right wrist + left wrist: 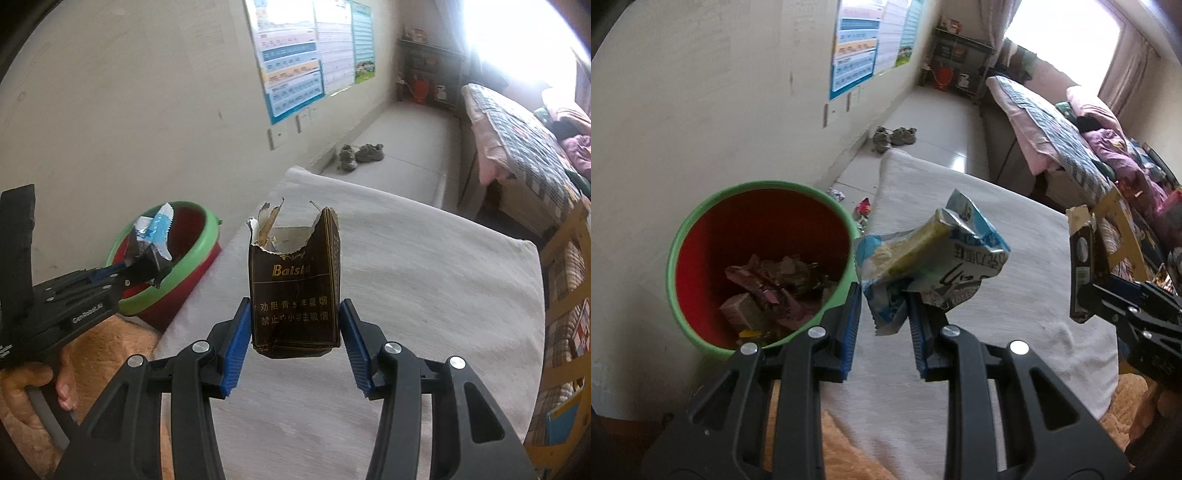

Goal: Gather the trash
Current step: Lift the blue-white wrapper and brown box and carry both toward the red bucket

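Trash rides in both grippers toward the bin (pixel 761 266): left gripper (pixel 882 314) pinches a snack wrapper (pixel 931 258), right gripper (pixel 295 332) clamps a torn cigarette pack (pixel 295 291).

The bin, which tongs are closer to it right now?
Left. The left tongs, holding a wrapper, are right beside the bin; the right tongs, holding a cigarette pack, are farther off over the cushion.

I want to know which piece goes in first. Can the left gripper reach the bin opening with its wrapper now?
Probably yes. The left gripper holds the wrapper right beside the bin, whose open top is uncovered, with nothing in between.
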### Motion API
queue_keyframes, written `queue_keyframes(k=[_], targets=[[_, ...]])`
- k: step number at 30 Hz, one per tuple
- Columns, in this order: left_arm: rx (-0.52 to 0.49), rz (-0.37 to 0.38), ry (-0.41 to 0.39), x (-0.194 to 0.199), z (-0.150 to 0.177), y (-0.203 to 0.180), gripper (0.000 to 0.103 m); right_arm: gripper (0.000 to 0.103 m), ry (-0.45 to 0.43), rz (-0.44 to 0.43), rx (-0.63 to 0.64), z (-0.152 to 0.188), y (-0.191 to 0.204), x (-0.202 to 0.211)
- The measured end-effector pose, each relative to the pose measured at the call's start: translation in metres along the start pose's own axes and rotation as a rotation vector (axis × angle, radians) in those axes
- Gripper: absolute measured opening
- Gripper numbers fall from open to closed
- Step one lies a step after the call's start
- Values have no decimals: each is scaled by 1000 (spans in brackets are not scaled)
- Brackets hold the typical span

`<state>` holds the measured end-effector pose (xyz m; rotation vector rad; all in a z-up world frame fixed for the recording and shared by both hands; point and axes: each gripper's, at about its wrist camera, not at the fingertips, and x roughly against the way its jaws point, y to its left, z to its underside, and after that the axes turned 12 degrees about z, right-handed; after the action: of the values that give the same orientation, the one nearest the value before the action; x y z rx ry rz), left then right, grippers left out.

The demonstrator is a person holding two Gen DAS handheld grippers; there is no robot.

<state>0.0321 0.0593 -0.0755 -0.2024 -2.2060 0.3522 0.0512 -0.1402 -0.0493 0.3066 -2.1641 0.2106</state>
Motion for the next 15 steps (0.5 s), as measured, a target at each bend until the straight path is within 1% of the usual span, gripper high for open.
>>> queue_keyframes(k=[9, 15], targets=[[48, -39, -16, 9, 4, 24, 24, 46, -22, -43, 78, -11, 36, 1], [57, -53, -21, 13, 5, 29, 24, 46, -26, -62, 113, -14, 52, 1]])
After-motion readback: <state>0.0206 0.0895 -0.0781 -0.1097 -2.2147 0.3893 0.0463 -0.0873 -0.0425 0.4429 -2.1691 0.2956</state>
